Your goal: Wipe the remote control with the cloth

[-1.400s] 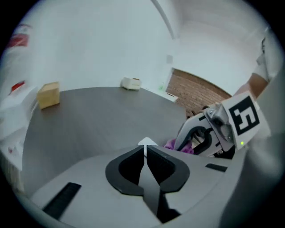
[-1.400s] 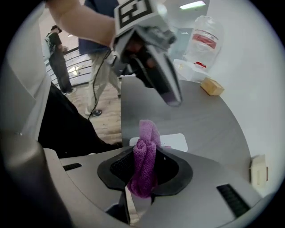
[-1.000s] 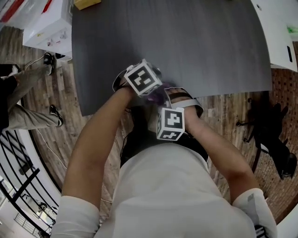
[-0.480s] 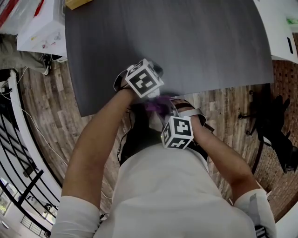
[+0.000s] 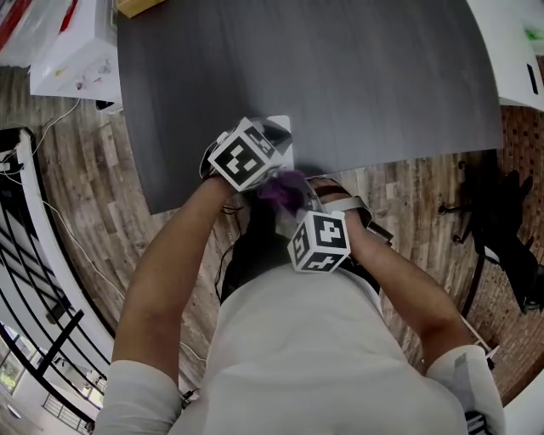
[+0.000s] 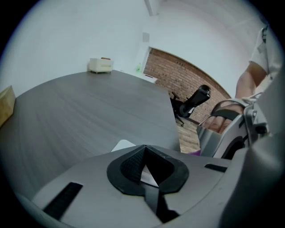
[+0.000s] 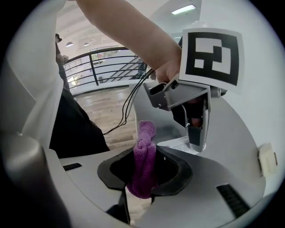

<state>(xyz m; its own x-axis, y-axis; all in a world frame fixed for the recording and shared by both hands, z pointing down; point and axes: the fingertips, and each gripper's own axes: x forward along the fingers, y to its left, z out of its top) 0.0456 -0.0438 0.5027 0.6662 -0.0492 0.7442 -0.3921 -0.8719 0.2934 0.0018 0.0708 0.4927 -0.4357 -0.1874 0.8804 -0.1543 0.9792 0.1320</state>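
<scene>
My left gripper (image 5: pixel 270 140) hovers over the near edge of the dark grey table (image 5: pixel 357 68), shut on a flat white remote control (image 5: pixel 283 126). The remote's corner pokes out past the jaws in the left gripper view (image 6: pixel 124 145), and its printed face shows under the left gripper (image 7: pixel 196 133) in the right gripper view (image 7: pixel 178 143). Just below it, my right gripper (image 5: pixel 295 201) is shut on a bunched purple cloth (image 5: pixel 285 187). The cloth (image 7: pixel 144 151) stands up between the right gripper's (image 7: pixel 142 178) jaws, close beside the remote. Whether the two touch I cannot tell.
White boxes (image 5: pixel 68 51) and a tan box (image 5: pixel 144 7) sit by the table's far left corner, and a white surface (image 5: pixel 518 51) is at the far right. A black office chair (image 5: pixel 501 246) stands on the wooden floor to the right, a black railing (image 5: pixel 34 297) to the left.
The left gripper has shifted slightly left and turned, so the white remote now shows past its cube. The right gripper has rolled and moved a little down-right. More purple cloth shows between them.
</scene>
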